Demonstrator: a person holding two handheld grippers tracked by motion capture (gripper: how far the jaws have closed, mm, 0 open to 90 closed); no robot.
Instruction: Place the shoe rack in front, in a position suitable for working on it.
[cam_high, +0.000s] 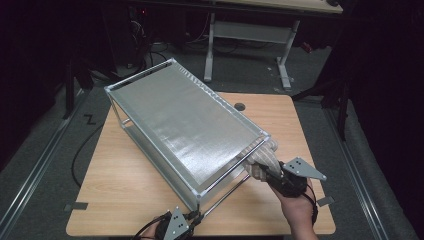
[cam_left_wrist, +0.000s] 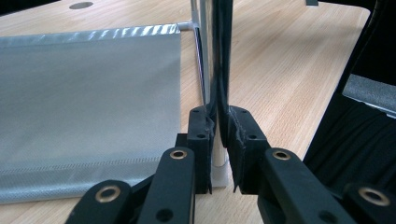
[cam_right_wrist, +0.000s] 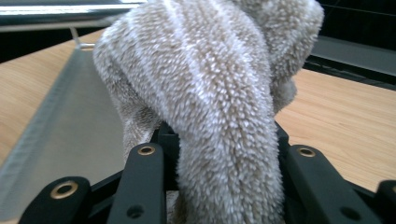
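Fluffy beige towel (cam_right_wrist: 219, 93), clenched in the right tool (cam_high: 270, 172), hung at the rack's (cam_high: 185, 120) near rail while the left tool (cam_left_wrist: 218, 154) gripped its post (cam_left_wrist: 215, 56); next, probably draping it over the rail.

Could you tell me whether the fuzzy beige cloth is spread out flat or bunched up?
Bunched up: the cloth sits in thick folds in the right gripper, against the rack.

Fuzzy beige-and-white striped towel (cam_right_wrist: 219, 93) is showing pale tan bands against whitish ones. Silver-grey woven mesh panel (cam_high: 185, 120) of the chrome metal rack (cam_left_wrist: 212, 56) is glinting with a fine weave pattern. Light wooden surface (cam_high: 280, 120) is showing warm honey grain. Black left tongs (cam_left_wrist: 220, 140) and black right tongs (cam_right_wrist: 219, 154) are carrying brass-coloured rivets.
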